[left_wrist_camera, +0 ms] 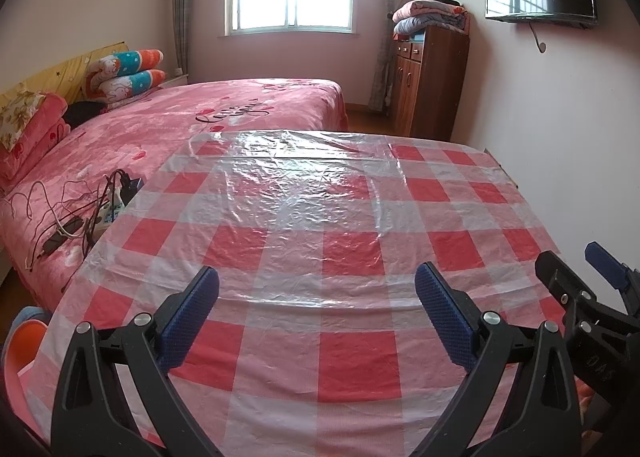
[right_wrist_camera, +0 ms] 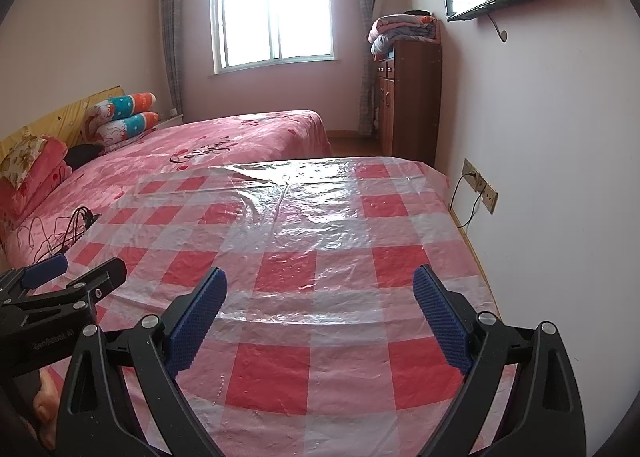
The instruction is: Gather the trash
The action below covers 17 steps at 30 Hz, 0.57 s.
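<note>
Hovering side by side above the bench [left_wrist_camera: 280,337] with its red-checked plastic cover [right_wrist_camera: 320,257], the left tool [left_wrist_camera: 316,281] and right tool [right_wrist_camera: 320,283] both gape wide, holding nothing. No trash shows on the cover.

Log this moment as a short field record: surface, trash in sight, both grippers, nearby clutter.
surface: table under checked plastic cloth
trash in sight: none visible on the cloth
left gripper: open, holding nothing, over the near edge of the cloth
right gripper: open, holding nothing, beside the left one
nearby clutter: power strip and cables on the bed, left of the table
</note>
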### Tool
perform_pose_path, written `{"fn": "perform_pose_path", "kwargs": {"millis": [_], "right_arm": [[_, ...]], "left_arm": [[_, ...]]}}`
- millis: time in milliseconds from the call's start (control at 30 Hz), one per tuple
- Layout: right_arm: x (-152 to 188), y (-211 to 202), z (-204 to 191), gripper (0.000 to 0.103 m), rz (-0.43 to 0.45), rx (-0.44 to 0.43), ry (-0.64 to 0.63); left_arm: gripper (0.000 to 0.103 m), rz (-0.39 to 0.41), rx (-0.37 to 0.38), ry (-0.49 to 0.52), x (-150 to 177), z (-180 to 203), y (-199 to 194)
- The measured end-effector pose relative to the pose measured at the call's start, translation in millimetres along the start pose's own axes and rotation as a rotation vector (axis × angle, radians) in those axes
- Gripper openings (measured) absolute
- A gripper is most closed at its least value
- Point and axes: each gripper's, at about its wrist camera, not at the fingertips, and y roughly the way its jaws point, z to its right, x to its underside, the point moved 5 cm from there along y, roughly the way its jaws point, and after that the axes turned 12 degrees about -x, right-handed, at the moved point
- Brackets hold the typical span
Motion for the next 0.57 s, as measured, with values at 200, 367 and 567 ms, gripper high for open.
{"fn": "perform_pose_path", "kwargs": {"millis": [200, 367, 567], "right_arm": [[2, 9, -3, 0.093, -0.029, -0.002, -0.006], [7, 24, -1, 0.093, -0.108, -0.021, 0.026], [21, 53, 3, 0.093, -0.258, 0.005, 0.050]], "left_arm": [[0.099, -0.014, 0.005, -0.001, 3, -1, 6], [0.099, -0.118, -0.031, 0.019, 15, -1, 30], [0.099, -0.210, -0.058, 0.029, 26, 1, 53]]}}
